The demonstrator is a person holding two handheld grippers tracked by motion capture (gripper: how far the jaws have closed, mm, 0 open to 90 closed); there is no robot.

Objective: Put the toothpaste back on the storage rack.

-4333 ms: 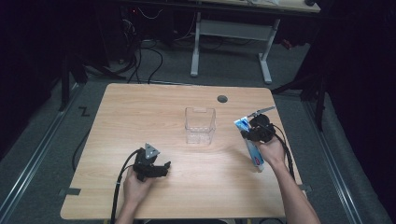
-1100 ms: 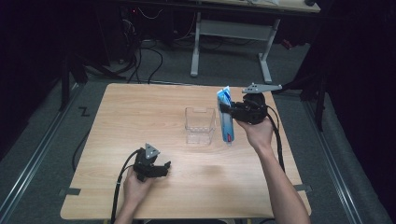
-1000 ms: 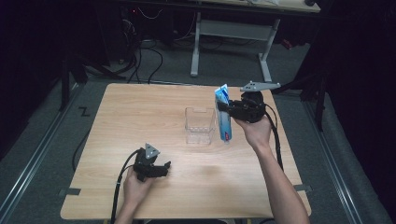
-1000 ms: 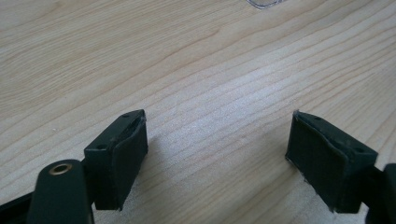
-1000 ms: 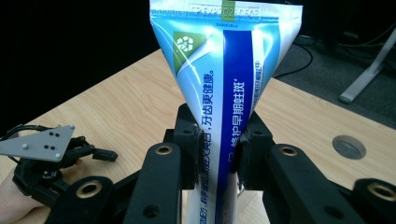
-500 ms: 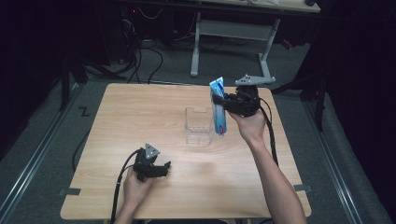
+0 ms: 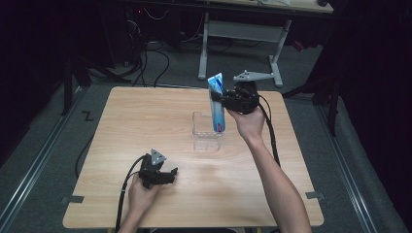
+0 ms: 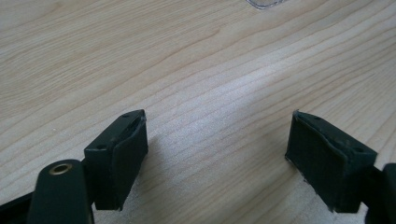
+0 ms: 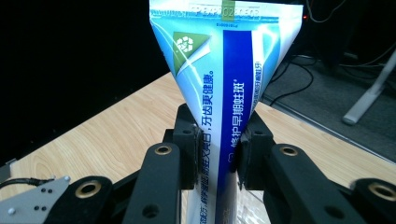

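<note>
Here, in the high view, we see the right gripper clamped on a blue-and-white toothpaste tube, held upright with its flat crimped end uppermost and its lower end just above, or already dipping into, the clear plastic box at the middle of the tabletop; we judge the tube is held vertical so that it can go down into the narrow box standing on its cap. The left gripper rests low on the tabletop near the front edge, well apart from the box, and we take it to be parked there out of the way. In the left gripper view, its jaws stand wide apart with nothing between them but bare wood, and a corner of the clear box peeks in at the top edge. In the right gripper view, the pads pinch the toothpaste tube across its narrower middle, the broad crimp fanning out above them, a grip that keeps the tube from swinging while we lower it.
</note>
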